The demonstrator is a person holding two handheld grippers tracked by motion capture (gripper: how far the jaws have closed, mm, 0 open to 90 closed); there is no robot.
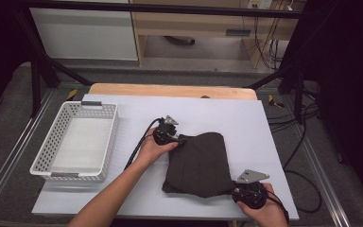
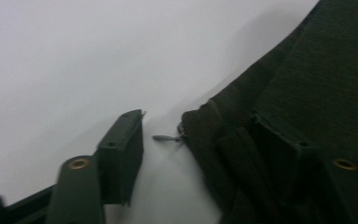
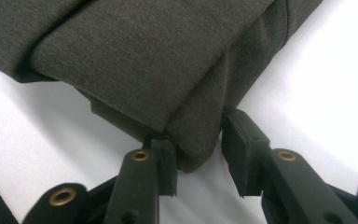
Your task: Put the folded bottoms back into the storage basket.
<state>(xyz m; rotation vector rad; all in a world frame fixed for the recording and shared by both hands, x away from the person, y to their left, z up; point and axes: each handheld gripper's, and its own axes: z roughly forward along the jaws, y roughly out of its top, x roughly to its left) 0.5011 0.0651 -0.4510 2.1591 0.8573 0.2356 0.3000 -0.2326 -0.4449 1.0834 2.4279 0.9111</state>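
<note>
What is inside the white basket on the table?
The white basket looks empty: its floor shows bare. Its near wall covers a thin strip of the floor, so that strip cannot be checked.

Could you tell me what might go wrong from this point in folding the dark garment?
The left tool has an edge of the dark garment between open jaws, one jaw still on bare table; closing may catch only the zipper pull. The right tool is around a thick folded corner, and inner layers could slip free. Either pull could undo the fold.

White perforated basket (image 1: pixel 97 109) sits on white table (image 1: pixel 137 111)
</note>
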